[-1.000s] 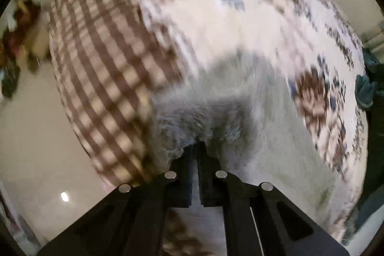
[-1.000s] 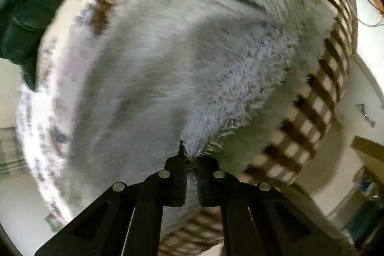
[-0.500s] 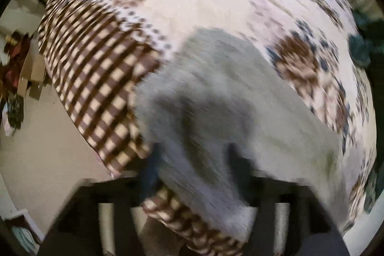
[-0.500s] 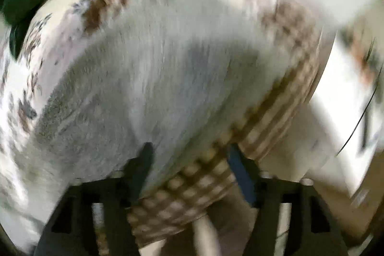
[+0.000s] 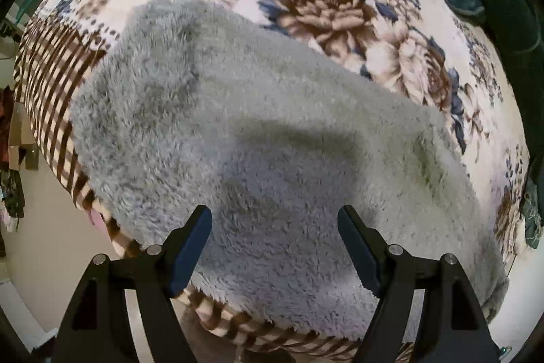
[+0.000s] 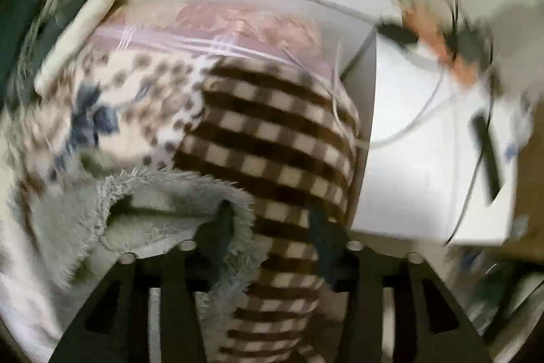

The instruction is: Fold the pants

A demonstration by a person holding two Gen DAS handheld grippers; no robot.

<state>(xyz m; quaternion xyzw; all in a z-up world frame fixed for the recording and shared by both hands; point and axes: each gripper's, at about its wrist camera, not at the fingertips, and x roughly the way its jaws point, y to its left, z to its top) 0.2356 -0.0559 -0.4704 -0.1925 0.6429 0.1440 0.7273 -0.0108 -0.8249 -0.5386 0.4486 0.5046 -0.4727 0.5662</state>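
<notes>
The grey fleece pants lie as one doubled slab on the floral blanket. Both the left gripper and right gripper are spread, holding nothing. Further folds likely remain.

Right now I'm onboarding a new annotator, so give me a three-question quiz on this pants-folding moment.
1. True or false: the left gripper is open above the grey fleece pants.
2. Multiple choice: the pants lie on (A) a bare wooden floor, (B) a floral blanket with a brown checked border, (C) a glass table.
3. Fill in: beside the bed, in the right wrist view, stands a white ____ with cables on it.

Key: 1 true; 2 B; 3 box.
</notes>
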